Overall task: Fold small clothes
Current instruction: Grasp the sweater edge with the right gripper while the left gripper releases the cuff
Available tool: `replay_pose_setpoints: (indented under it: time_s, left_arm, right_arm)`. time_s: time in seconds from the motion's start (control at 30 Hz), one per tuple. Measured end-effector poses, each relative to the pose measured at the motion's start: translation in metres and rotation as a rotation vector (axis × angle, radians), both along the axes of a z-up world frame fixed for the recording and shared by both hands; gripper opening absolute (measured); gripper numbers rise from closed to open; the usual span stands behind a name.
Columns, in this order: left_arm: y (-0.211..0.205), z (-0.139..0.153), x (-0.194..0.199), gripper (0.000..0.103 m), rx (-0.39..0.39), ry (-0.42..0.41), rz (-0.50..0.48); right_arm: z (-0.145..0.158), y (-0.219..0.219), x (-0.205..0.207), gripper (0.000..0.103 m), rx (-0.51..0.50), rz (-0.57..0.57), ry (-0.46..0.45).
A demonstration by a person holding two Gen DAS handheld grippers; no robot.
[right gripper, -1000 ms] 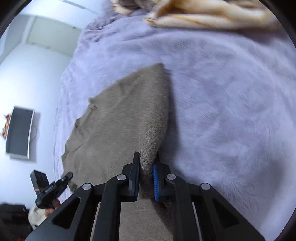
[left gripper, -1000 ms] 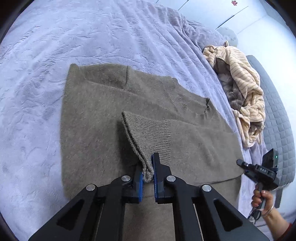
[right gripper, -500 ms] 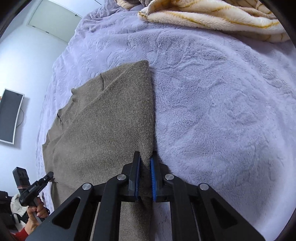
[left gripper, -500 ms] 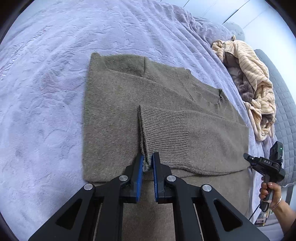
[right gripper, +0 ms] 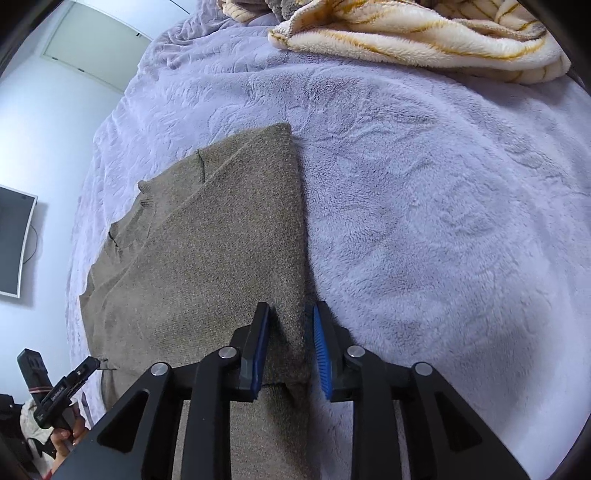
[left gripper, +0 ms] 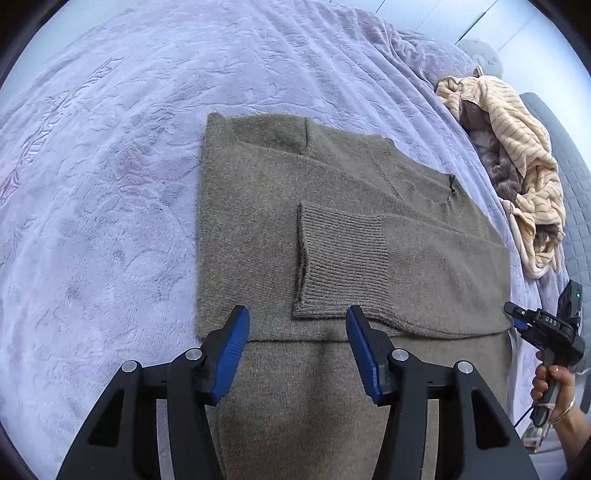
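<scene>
An olive-brown knit sweater (left gripper: 332,206) lies flat on the lavender bed cover, with one sleeve folded across its body and the ribbed cuff (left gripper: 340,262) on top. My left gripper (left gripper: 298,317) is open just short of the cuff's near edge, holding nothing. In the right wrist view the sweater (right gripper: 221,240) shows with its folded side edge running toward me. My right gripper (right gripper: 290,325) is open, its jaws parted on either side of that edge without pinching it.
A lavender fleece bed cover (left gripper: 110,184) lies under everything. A cream striped garment heap (left gripper: 517,155) lies at the far right of the bed, close ahead in the right wrist view (right gripper: 406,33). A grey quilted headboard (left gripper: 565,184) lies beyond it. A wall screen (right gripper: 14,240) hangs at left.
Both grippers have opened. The left one let go of the sleeve cuff, which now lies flat on the sweater. The right one released the sweater's side edge.
</scene>
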State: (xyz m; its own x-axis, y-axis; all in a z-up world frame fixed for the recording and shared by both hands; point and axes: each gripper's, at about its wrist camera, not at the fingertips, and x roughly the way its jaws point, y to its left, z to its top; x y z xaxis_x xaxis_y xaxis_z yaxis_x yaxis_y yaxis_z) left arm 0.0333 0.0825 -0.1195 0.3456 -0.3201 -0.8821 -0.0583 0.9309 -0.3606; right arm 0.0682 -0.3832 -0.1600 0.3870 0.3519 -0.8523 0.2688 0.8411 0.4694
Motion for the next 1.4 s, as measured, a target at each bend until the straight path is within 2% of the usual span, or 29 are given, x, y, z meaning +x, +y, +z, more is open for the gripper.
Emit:
replay_pose_setpoints:
  time_s: [0.07,0.2,0.27,0.37,0.5,0.6,0.7,0.73,0.77,0.8,0.83,0.9,1.0,1.1,1.2,1.4]
  left_arm:
    - [0.001,0.001,-0.001,0.056,0.012,0.011,0.005]
    - [-0.001,0.007,0.0,0.056,-0.028,0.003,-0.003]
    - [-0.006,0.007,0.004,0.056,-0.051,-0.003,-0.024]
    - [-0.014,0.001,0.013,0.056,-0.077,0.014,-0.044]
    - [-0.018,-0.007,0.017,0.056,-0.08,0.037,-0.043]
    - [-0.015,-0.009,0.017,0.056,-0.104,0.034,-0.038]
    - [-0.014,-0.011,0.02,0.054,-0.129,0.028,-0.044]
    - [-0.014,-0.01,0.02,0.037,-0.136,0.022,-0.053]
    - [-0.014,-0.01,0.02,0.022,-0.138,0.021,-0.068]
    - [-0.014,-0.008,0.019,0.021,-0.14,0.021,-0.079]
    - [-0.014,-0.007,0.017,0.021,-0.141,0.011,-0.082]
    - [-0.012,-0.004,0.011,0.021,-0.123,-0.003,-0.091]
    - [-0.01,-0.012,0.003,0.021,-0.1,0.019,-0.079]
    - [-0.005,-0.015,-0.004,0.021,-0.112,0.027,-0.063]
    - [-0.005,-0.012,-0.009,0.022,-0.085,0.022,-0.056]
    - [-0.01,-0.01,-0.02,0.022,-0.006,0.052,-0.049]
  right_arm:
    - [0.006,0.004,-0.004,0.042,-0.021,-0.001,-0.005]
    - [0.027,0.019,-0.016,0.042,-0.093,0.006,-0.037]
    - [0.039,0.031,-0.023,0.042,-0.068,0.021,-0.064]
    - [0.04,0.058,-0.03,0.042,0.108,0.068,-0.063]
    - [0.01,0.116,-0.03,0.042,0.377,0.114,0.007]
    - [-0.016,0.156,-0.019,0.042,0.533,0.086,0.033]
    - [-0.035,0.181,-0.005,0.042,0.624,0.021,0.045]
    - [-0.042,0.185,-0.002,0.042,0.645,-0.008,0.058]
    - [-0.048,0.188,-0.001,0.03,0.669,-0.04,0.067]
    - [-0.05,0.19,0.0,0.016,0.679,-0.054,0.069]
    - [-0.05,0.191,0.0,0.009,0.67,-0.058,0.076]
    - [-0.044,0.193,-0.002,0.009,0.65,-0.035,0.065]
    - [-0.033,0.196,-0.005,0.009,0.584,0.031,0.054]
    - [-0.044,0.2,-0.008,0.009,0.542,0.054,0.099]
    - [-0.049,0.202,-0.009,0.009,0.549,0.057,0.101]
    - [-0.038,0.205,-0.009,0.013,0.513,0.114,0.1]
